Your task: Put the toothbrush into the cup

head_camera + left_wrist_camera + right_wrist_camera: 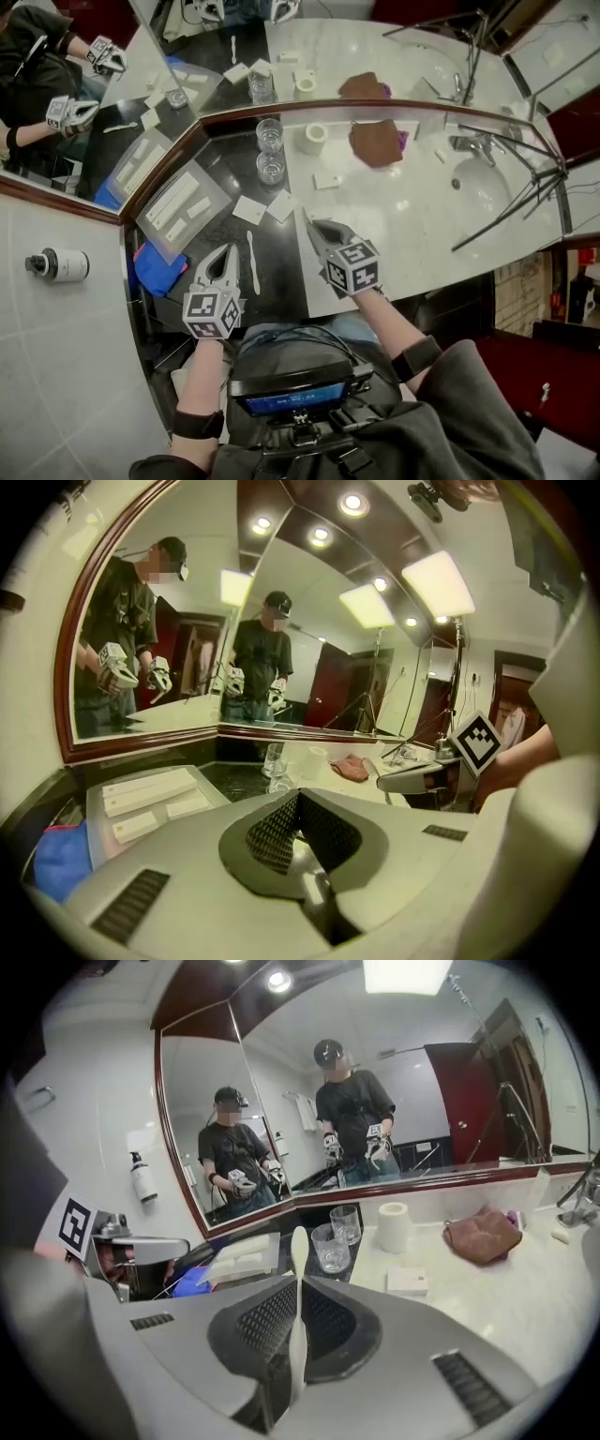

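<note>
My right gripper [298,1286] is shut on a white toothbrush [299,1252] that stands upright between its pads, head pointing up and away. In the head view this gripper [315,228] hovers over the counter where black stone meets white marble. Two clear glass cups [270,169] [269,134] stand one behind the other by the mirror corner, ahead of it; the nearer cup [331,1247] is just beyond the toothbrush tip. My left gripper [228,251] [298,801] is shut with nothing in it, to the left over the black counter.
A second white slender stick [251,262] lies between the grippers. A clear tray [157,225] of white packets and a blue cloth [157,268] are on the left. A paper roll [314,139], brown cloth [375,142], small white boxes [249,209], sink [487,184] and tripod legs [511,211] lie right.
</note>
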The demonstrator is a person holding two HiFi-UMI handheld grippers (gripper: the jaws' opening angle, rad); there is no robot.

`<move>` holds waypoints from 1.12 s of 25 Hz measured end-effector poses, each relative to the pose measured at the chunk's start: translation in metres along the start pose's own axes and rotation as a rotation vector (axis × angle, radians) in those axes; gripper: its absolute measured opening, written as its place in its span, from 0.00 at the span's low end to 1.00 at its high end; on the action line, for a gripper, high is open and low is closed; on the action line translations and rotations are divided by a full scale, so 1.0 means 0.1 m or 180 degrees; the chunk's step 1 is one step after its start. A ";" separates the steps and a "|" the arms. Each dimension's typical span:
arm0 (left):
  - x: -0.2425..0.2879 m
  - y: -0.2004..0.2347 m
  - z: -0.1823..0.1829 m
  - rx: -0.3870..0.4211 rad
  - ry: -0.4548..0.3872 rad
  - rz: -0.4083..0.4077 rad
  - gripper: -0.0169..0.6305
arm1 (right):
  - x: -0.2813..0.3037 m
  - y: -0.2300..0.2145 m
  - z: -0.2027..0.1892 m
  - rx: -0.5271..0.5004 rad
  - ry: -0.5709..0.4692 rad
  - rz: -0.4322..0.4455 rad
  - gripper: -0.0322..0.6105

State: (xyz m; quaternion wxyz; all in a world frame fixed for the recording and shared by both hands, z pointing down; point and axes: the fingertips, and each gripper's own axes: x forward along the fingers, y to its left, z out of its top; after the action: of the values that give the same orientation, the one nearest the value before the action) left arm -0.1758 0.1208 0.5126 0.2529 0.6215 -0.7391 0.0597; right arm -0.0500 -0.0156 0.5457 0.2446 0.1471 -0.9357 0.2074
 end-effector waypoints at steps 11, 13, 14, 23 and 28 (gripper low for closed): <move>0.11 -0.40 0.07 0.0009 -0.0016 0.0042 0.03 | -0.68 -0.44 0.31 0.0132 -0.0698 0.0135 0.10; 0.13 -0.49 0.05 -0.0007 0.0001 0.0063 0.03 | -0.73 -0.50 0.32 0.0129 -0.0729 0.0164 0.10; 0.14 -0.53 0.04 -0.0015 0.0011 0.0075 0.03 | -0.74 -0.52 0.34 0.0126 -0.0746 0.0183 0.10; 0.27 -0.59 0.06 -0.0074 0.0085 0.0211 0.03 | -0.53 -0.71 0.58 0.0108 -0.0988 0.0408 0.10; 0.49 -0.54 0.22 -0.0048 0.0065 0.0218 0.03 | -0.23 -0.81 0.89 0.0047 -0.1136 0.0496 0.10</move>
State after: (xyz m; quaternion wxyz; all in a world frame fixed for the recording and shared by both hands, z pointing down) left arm -0.1363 0.0569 0.5029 0.2630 0.5932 -0.7578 0.0691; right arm -0.0349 -0.1231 0.4890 0.0570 0.1105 -0.9712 0.2032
